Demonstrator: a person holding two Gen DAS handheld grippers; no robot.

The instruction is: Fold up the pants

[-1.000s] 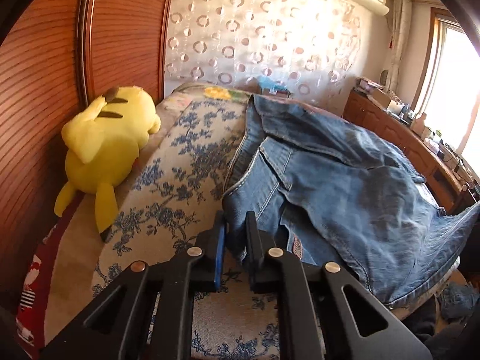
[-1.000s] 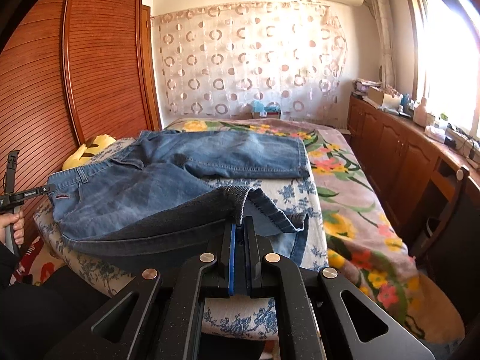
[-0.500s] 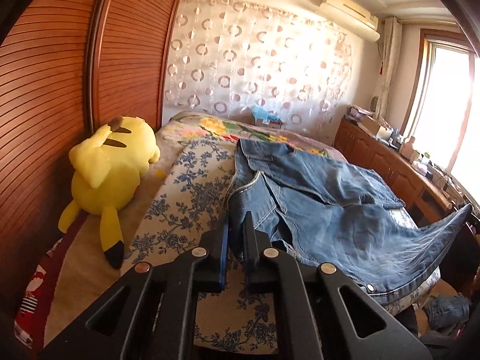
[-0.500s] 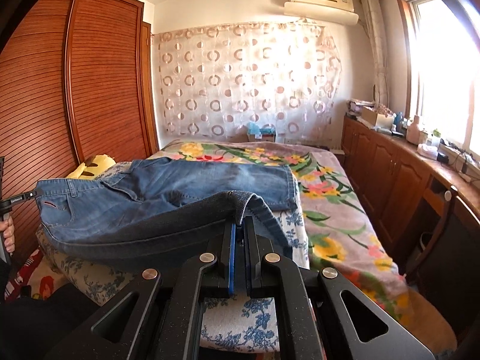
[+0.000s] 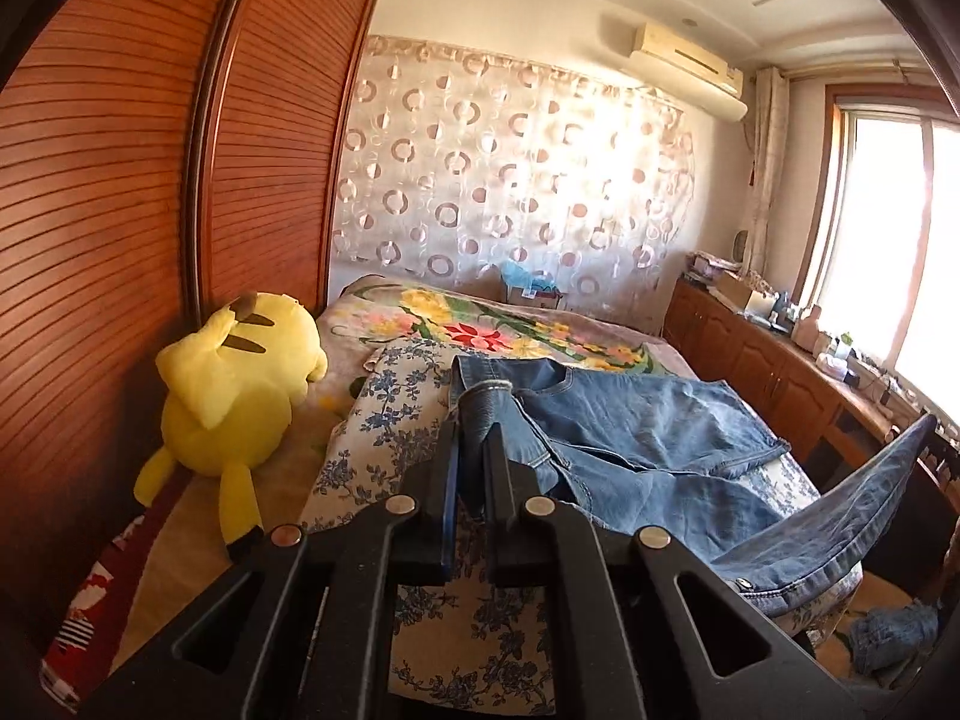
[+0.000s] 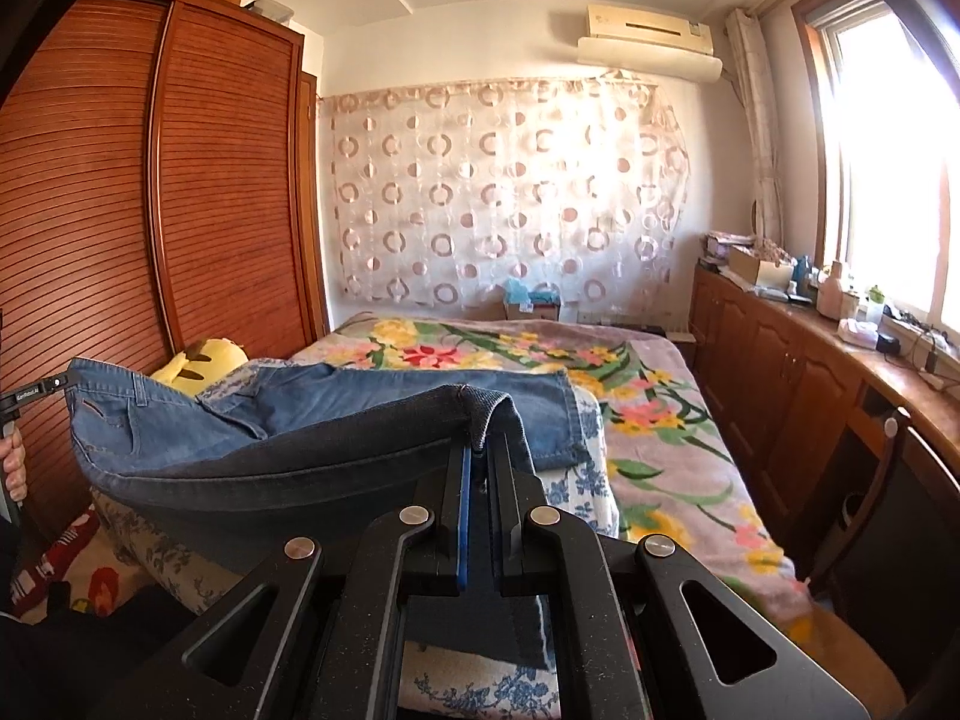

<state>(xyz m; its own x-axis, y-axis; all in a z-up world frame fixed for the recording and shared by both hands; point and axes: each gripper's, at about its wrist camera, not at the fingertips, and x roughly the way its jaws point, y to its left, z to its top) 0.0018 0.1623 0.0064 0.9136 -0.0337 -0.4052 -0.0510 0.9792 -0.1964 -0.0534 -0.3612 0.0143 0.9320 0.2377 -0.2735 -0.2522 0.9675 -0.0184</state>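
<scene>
On a bed [image 6: 660, 468] spread with a flowered blanket and a blue-patterned sheet [image 5: 384, 420], beside a slatted wooden wardrobe [image 6: 228, 192], a pair of blue denim pants [image 6: 372, 396] is caught mid-fold, its far leg lying flat across the sheet while the near edge hangs lifted between two handheld tools. Compared with a second ago, the left gripper [image 5: 471, 450] has risen and tipped its view upward, so the ceiling and the air conditioner [image 5: 687, 69] now fill the left wrist view where mostly bedding showed before; its jaws, which were closing around the waistband then, are now clenched on a bunched roll of denim. That settles the grasp on the waist end, so the garment appears ready to be carried over itself. The right gripper [image 6: 477, 456] remains clamped on a hem, dark inner side outward, as in the earlier frames, and has barely shifted. The fabric between the two grips has come off the mattress and sags in a shallow curve. A yellow plush toy [image 5: 234, 384] sits against the wardrobe, clear of the cloth. At the left edge of the right wrist view, a person's hand [image 6: 12, 468] holds the other tool's handle.
</scene>
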